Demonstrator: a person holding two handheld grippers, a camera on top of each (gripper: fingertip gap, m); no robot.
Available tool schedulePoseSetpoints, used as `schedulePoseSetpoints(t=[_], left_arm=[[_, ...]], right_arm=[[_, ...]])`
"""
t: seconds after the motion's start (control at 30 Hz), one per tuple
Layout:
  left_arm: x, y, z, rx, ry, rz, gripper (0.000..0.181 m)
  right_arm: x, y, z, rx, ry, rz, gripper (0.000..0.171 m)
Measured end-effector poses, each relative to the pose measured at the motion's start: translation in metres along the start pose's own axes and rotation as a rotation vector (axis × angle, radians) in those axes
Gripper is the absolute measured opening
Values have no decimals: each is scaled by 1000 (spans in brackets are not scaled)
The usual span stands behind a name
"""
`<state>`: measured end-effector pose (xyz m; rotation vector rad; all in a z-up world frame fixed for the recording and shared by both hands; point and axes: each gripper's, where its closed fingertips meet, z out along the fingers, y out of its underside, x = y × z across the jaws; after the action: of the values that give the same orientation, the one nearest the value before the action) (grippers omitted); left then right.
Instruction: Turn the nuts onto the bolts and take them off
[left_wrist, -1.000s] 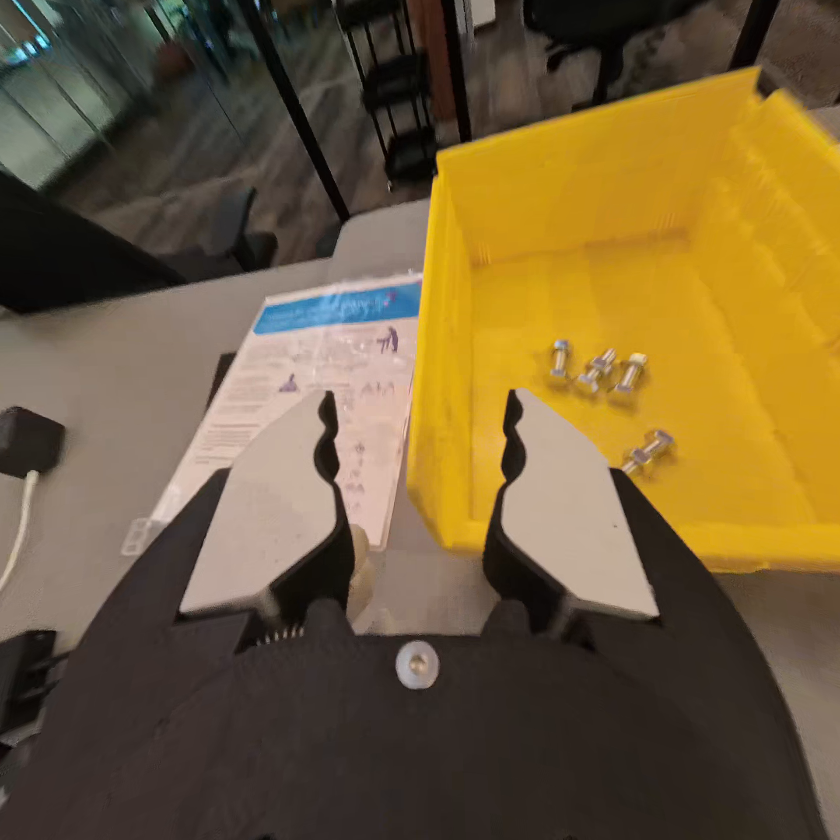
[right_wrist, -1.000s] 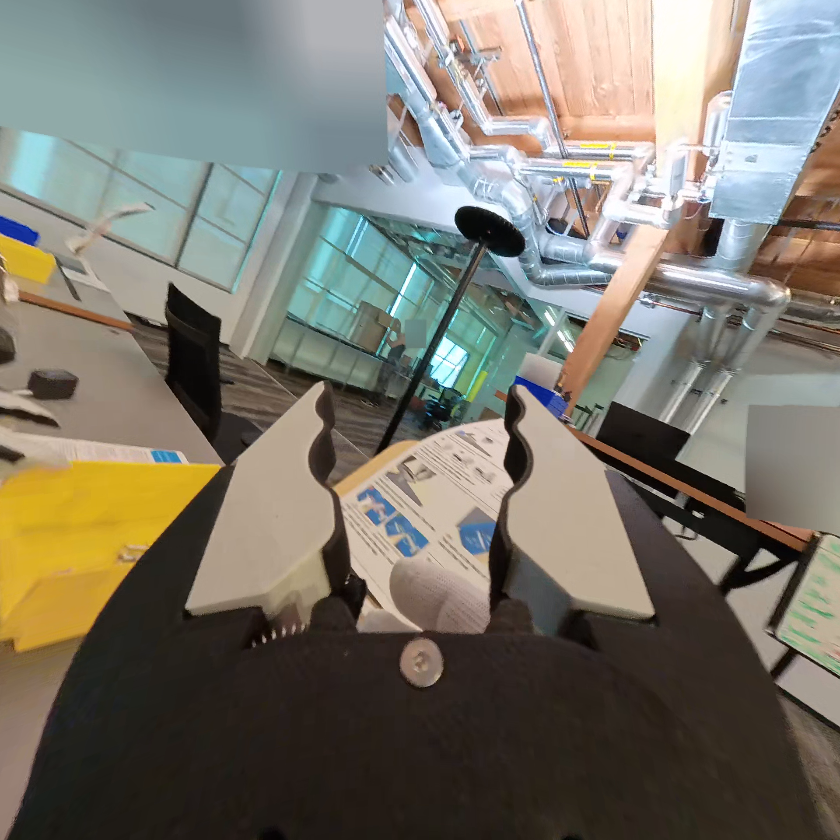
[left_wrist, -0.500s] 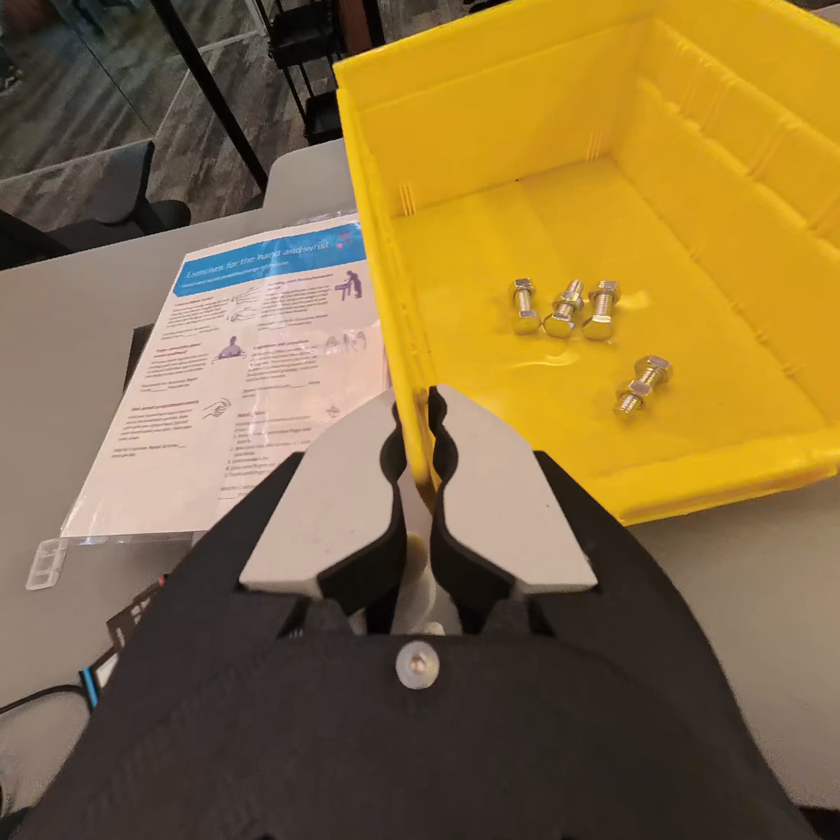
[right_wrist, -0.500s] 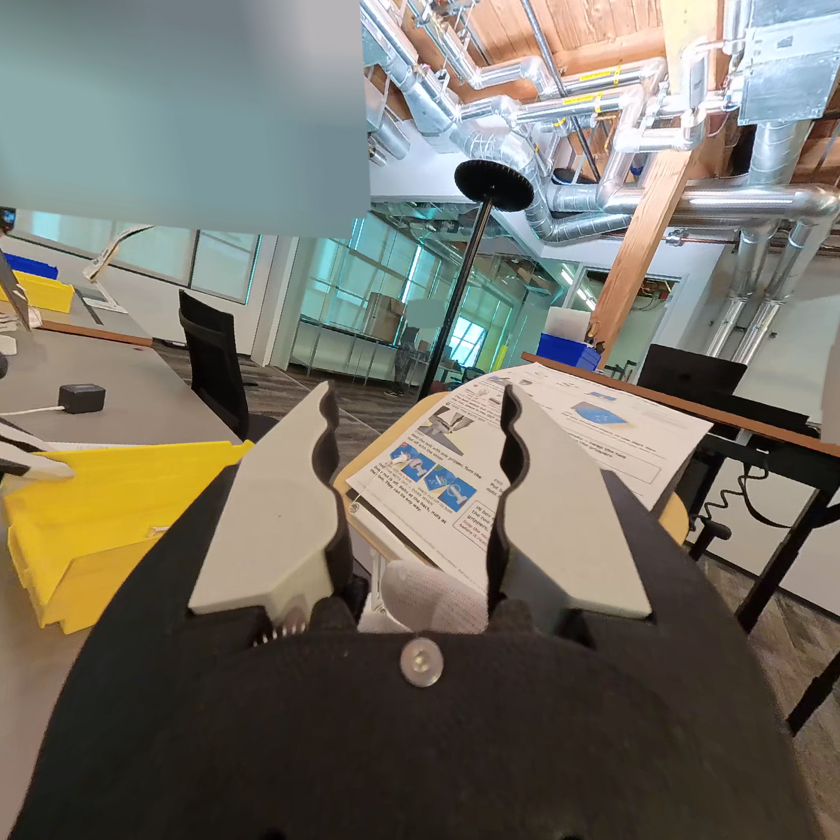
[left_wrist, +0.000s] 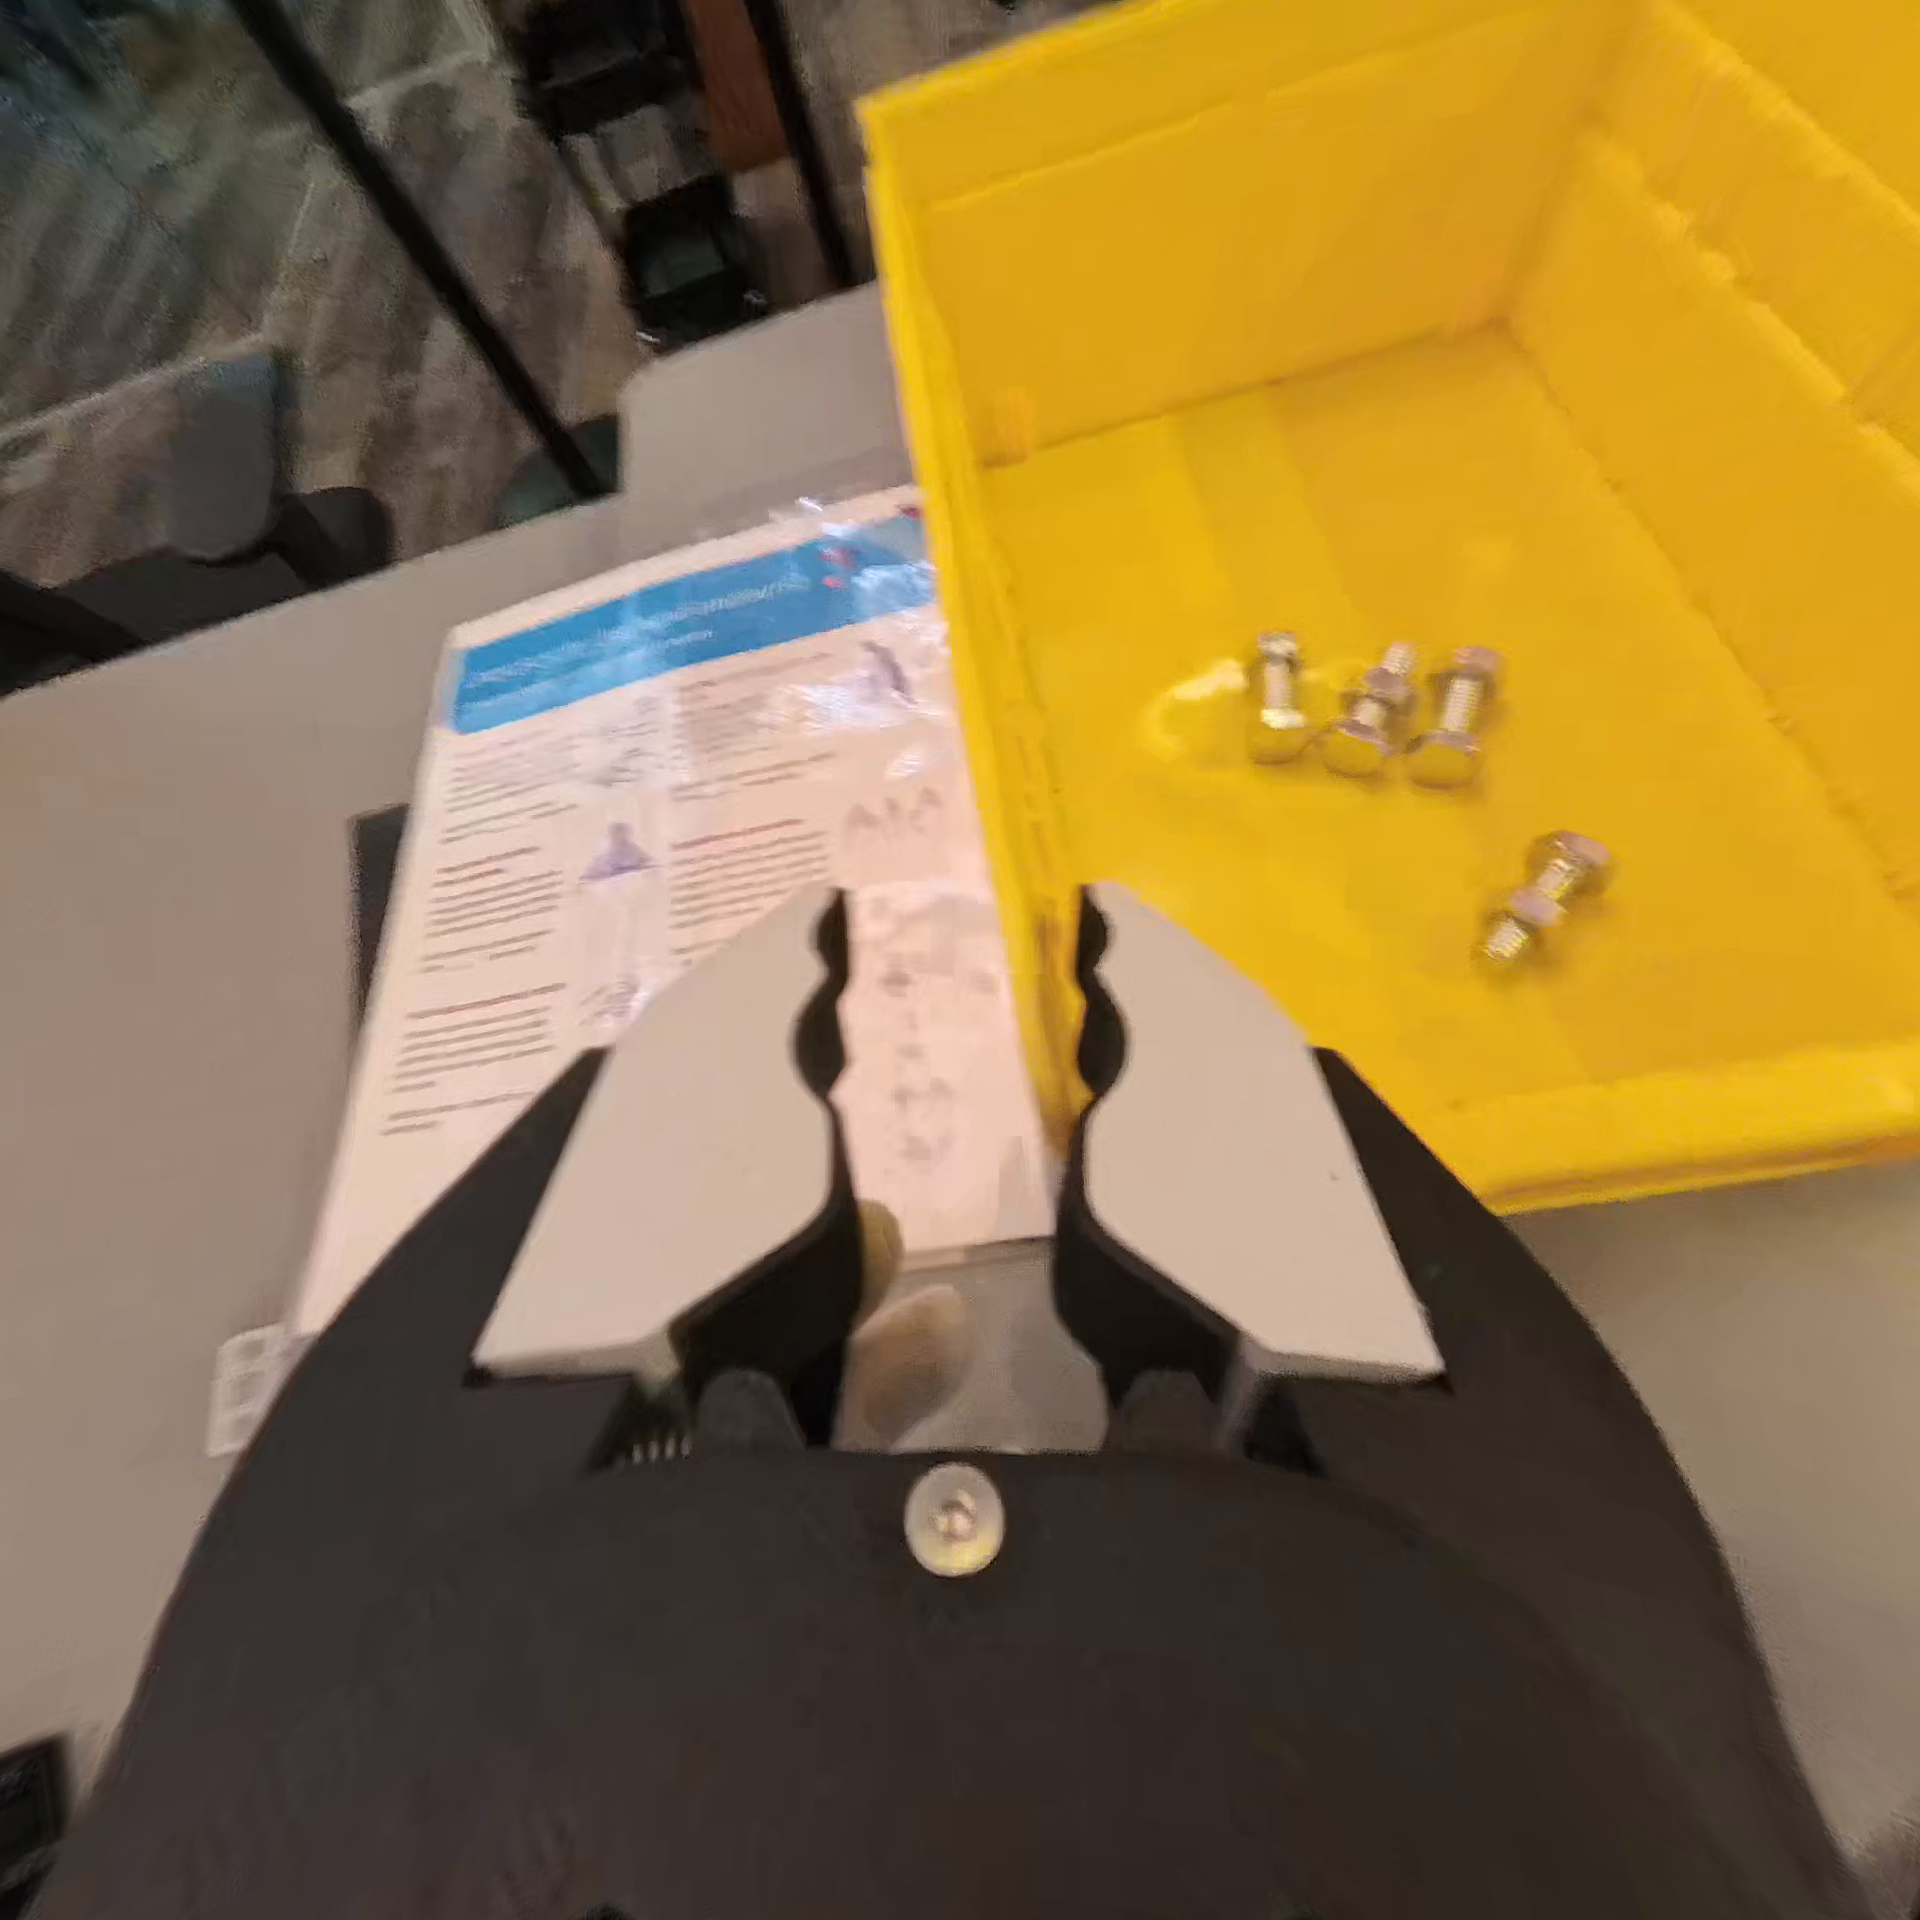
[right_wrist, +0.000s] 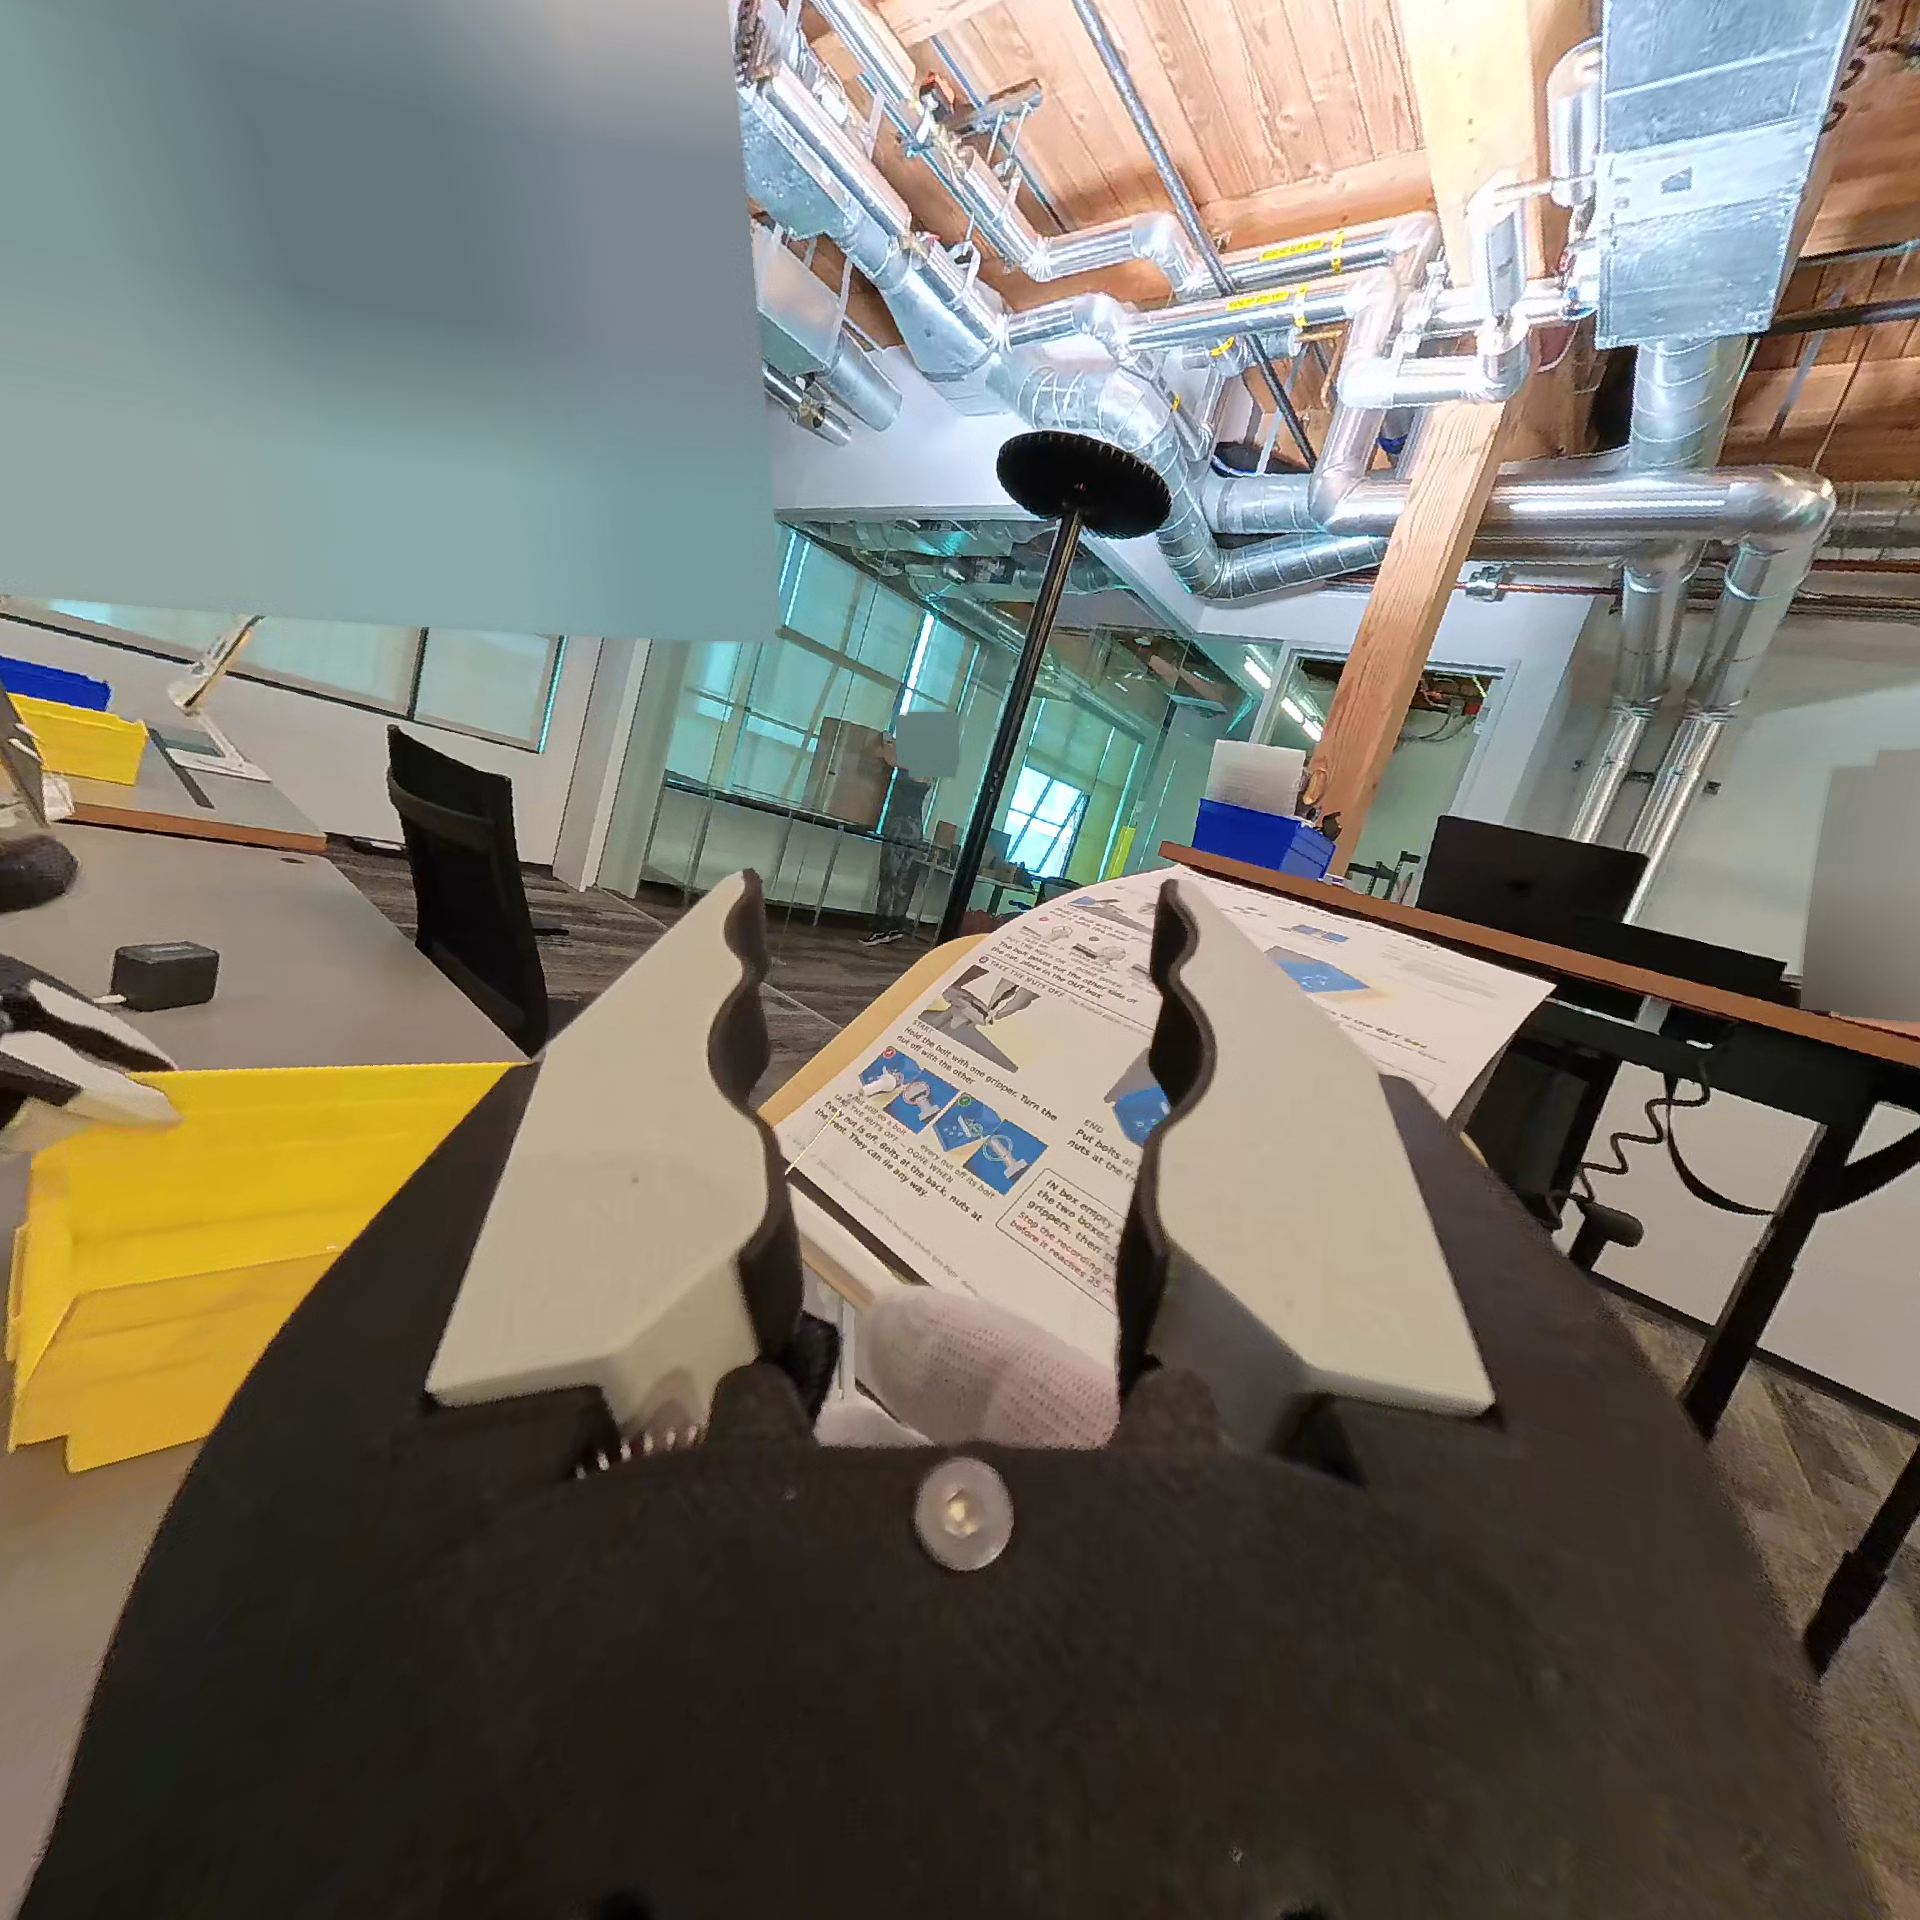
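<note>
Left wrist view: left hand-held gripper (left_wrist: 956, 914) released beside the yellow bin (left_wrist: 1049, 935); next, reach for a nutted bolt (left_wrist: 1538, 904). Right hand-held gripper (right_wrist: 956, 914) released, empty.

A grey table (left_wrist: 187, 935) carries a yellow bin (left_wrist: 1195, 260) and, touching its left wall, a printed sheet in a clear sleeve (left_wrist: 644, 831). A small black block with a white cord (right_wrist: 166, 975) sits farther back.

An open-plan office in a converted industrial loft: grey desks (right_wrist: 260, 966), a black office chair (right_wrist: 468, 883) at 9 o'clock, glass-walled rooms (right_wrist: 831, 748) behind. Overhead at 12 o'clock run silver ducts (right_wrist: 1195, 499) under a timber ceiling (right_wrist: 1299, 104).
</note>
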<state>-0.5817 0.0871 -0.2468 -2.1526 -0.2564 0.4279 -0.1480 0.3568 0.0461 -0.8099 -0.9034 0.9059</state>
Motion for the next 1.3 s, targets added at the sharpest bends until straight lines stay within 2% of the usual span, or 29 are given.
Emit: schedulePoseSetpoints(t=[0.03,0.13,0.23,0.27,0.33,0.43,0.57,0.7,0.77,0.93,1.03,1.2,1.3], left_arm=[[-9,-8,-9,24,-59,-2,56],[-11,-45,-45,116,-167,78,61],[32,-80,-54,106,-75,196,44],[48,-85,-49,58,-30,230,34],[77,-87,-28,-54,40,307,33],[97,-77,14,-242,86,399,32],[96,-56,63,-450,134,316,34],[91,-23,81,-667,151,298,37],[88,-14,87,-712,131,288,38],[84,-7,101,-726,119,251,30],[86,5,106,-758,140,239,13],[82,-10,110,-605,89,214,10],[76,-40,96,-447,25,224,10]], right_arm=[[2,-2,-1,-2,6,-7,73],[11,-5,-6,0,30,-15,73],[18,-5,-10,4,43,0,73],[19,-6,-11,6,43,6,73],[19,-6,-12,3,39,13,72],[17,-8,-15,2,31,-1,73],[23,-13,-20,11,38,-8,72],[36,-18,-28,43,57,33,72],[43,-18,-31,48,71,43,72],[53,-17,-37,58,93,64,71],[53,-17,-37,61,94,66,71],[46,-11,-32,36,78,45,70],[31,-1,-23,3,21,70,67]])
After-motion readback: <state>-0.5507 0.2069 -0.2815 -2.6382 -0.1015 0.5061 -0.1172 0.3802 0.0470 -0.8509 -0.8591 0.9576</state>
